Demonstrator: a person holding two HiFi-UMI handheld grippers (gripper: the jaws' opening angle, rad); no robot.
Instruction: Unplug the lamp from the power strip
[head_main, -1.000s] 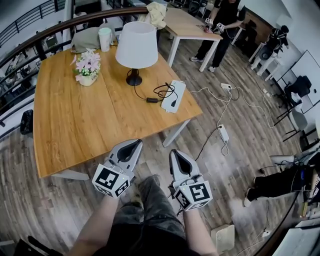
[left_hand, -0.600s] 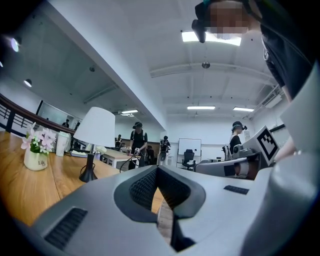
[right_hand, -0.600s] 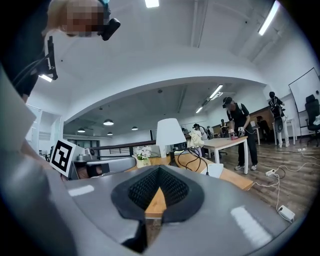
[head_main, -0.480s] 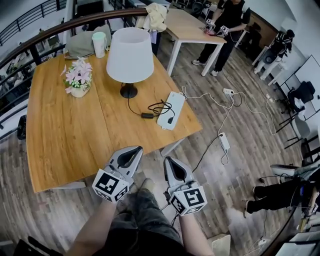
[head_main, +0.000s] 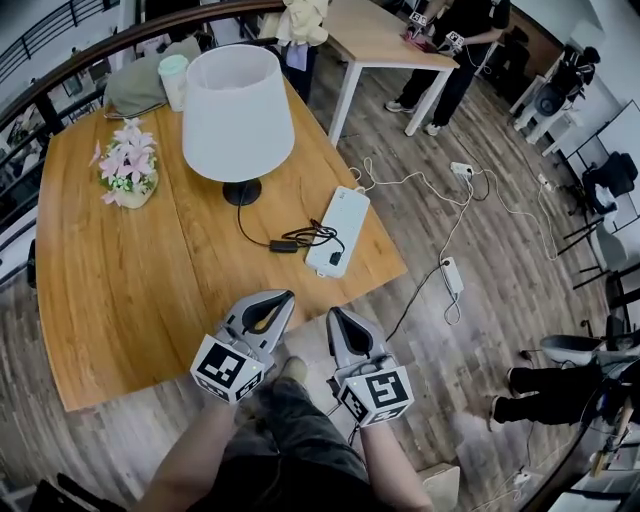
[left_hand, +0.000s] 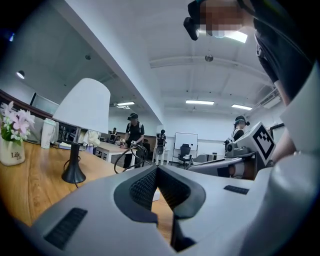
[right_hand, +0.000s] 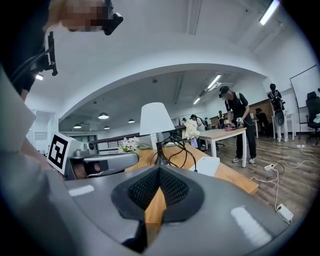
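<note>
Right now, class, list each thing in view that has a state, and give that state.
Lamp: upright, plugged in.
Power strip: flat on table.
Plug: seated in strip.
Cord: loosely coiled.
Left gripper: shut, empty.
Right gripper: shut, empty.

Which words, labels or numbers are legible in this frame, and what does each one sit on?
"Life": on the white flower vase, seen in the left gripper view; the last letter is uncertain.
Marker cubes: black-and-white patterns only, no letters.
Power strip: any print is too small to read.
Cup: any print is too small to read.
</note>
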